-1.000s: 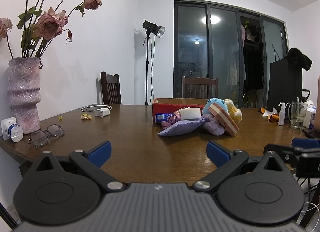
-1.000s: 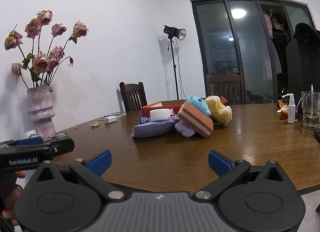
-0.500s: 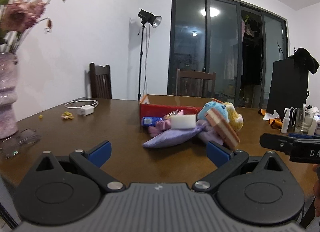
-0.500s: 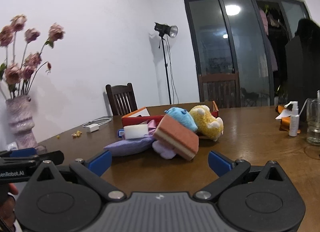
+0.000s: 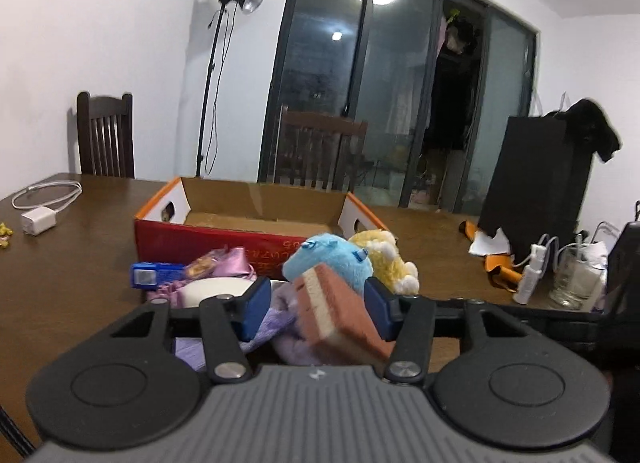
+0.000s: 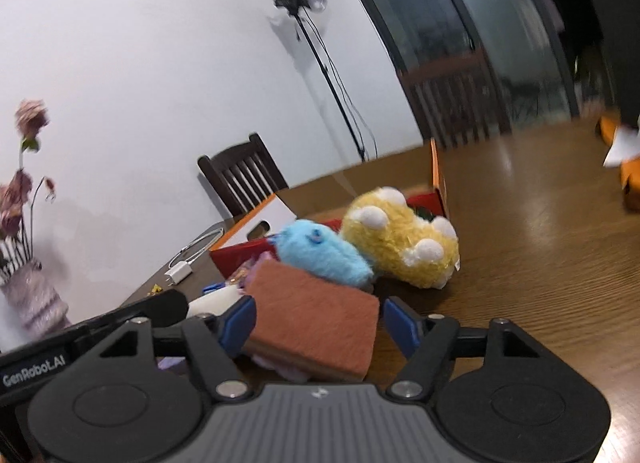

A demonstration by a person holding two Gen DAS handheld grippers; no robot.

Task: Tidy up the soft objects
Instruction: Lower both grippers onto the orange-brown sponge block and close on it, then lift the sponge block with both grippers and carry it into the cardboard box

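A: Where are the soft things?

B: Heaped on the brown tabletop [image 5: 72, 263], just near of the open cardboard box [image 5: 256, 219] with the red front. A blue plush [image 5: 332, 259] leans against a yellow plush [image 5: 384, 255]; a brown-and-cream sponge [image 5: 336, 311] lies tilted in front of them, over a lilac cloth [image 5: 276, 323]. A white pad [image 5: 212, 289] and a small blue packet [image 5: 154, 273] sit to the left of the heap.

A: And the left gripper [image 5: 316, 309]?

B: Its jaws have just been closing and stand about half wide. The sponge and the lilac cloth show between them, but the blue pads are not pressing on either.

A: The right gripper [image 6: 318, 323]?

B: Its jaws have just been closing too, and are a little wider. The sponge [image 6: 316, 327] lies between them. The left pad is right at the sponge's edge and I cannot tell if it touches; the right pad stands clear.

A: Anything else on the tabletop?

B: A white charger with its cable [image 5: 40, 211] at far left, and a glass [image 5: 576, 279] and a small white bottle [image 5: 530, 275] at right. In the right view a vase of dried roses [image 6: 28, 263] stands at far left.
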